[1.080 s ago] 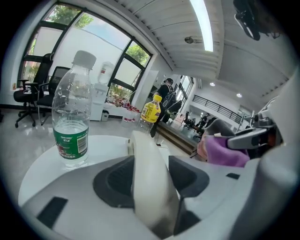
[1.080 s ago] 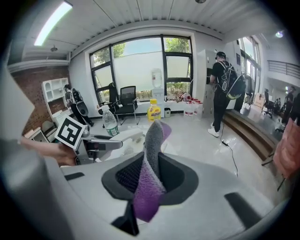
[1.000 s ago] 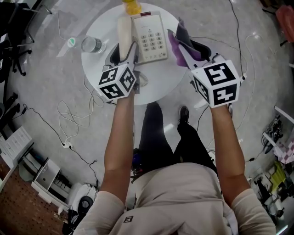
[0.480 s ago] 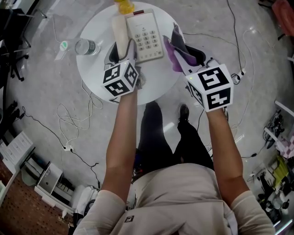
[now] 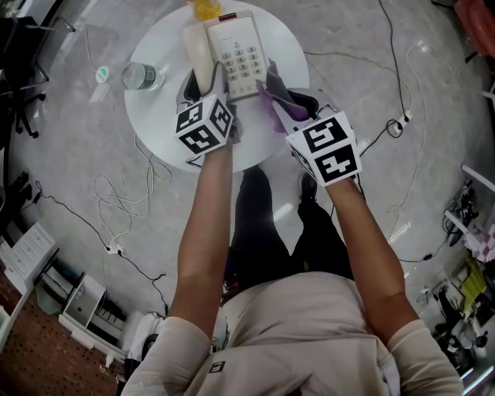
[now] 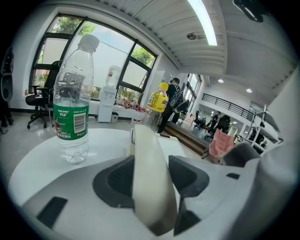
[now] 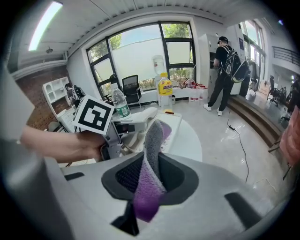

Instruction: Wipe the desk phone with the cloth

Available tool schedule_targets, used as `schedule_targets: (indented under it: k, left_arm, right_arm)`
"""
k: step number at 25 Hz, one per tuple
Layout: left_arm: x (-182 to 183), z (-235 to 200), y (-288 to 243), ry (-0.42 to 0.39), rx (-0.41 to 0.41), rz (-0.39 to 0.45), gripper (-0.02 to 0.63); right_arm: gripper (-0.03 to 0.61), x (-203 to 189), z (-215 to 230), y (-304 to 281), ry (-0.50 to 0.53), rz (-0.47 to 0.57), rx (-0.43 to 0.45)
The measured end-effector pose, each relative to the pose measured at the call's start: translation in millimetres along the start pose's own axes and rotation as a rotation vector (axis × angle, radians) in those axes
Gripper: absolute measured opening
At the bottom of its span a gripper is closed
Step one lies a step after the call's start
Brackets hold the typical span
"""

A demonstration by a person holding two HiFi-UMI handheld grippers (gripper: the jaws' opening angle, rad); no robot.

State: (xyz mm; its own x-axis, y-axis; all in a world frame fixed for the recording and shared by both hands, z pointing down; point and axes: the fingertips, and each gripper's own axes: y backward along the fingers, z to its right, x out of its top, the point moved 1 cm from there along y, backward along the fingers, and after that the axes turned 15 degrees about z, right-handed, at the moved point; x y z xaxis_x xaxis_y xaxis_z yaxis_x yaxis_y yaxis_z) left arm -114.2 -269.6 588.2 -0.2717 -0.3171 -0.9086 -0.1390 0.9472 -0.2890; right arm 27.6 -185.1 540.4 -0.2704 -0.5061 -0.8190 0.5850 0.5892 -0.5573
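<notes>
Table (image 5: 162, 116) stands on floor just ahead of person. Phone (image 5: 240, 54) sits on its far-centre part, long side running away from person. Handset (image 5: 197, 50) lies along phone's L side, near end btwn L gripper's (image 5: 206, 83) jaws. Bottle (image 5: 138, 76) stands at table's L edge, L of handset, apart from it. 2nd bottle (image 5: 205, 9) is at far edge, behind handset & phone. Cloth (image 5: 272, 91) is btwn R gripper's (image 5: 282, 104) jaws, sticking fwd by phone's near-R corner. L gripper is over table's near-L part, R gripper over near-R edge. Cables (image 5: 116, 193) lie on floor L & R of table. Shoe (image 5: 308, 188) is on floor just before table's near edge.
</notes>
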Motion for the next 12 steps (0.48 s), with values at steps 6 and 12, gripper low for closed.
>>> schedule_targets:
  k: [6, 12]
  left_arm:
    - [-0.1, 2.6, -0.6, -0.031, -0.049, -0.020, 0.218]
    - [10.9, -0.1, 8.5, -0.072, -0.079, -0.032, 0.218]
  right_arm:
    - [0.078, -32.6, -19.0, -16.7, 0.024, -0.074, 0.039]
    - [0.091, -66.7, -41.1, -27.0, 0.054, -0.154, 0.103]
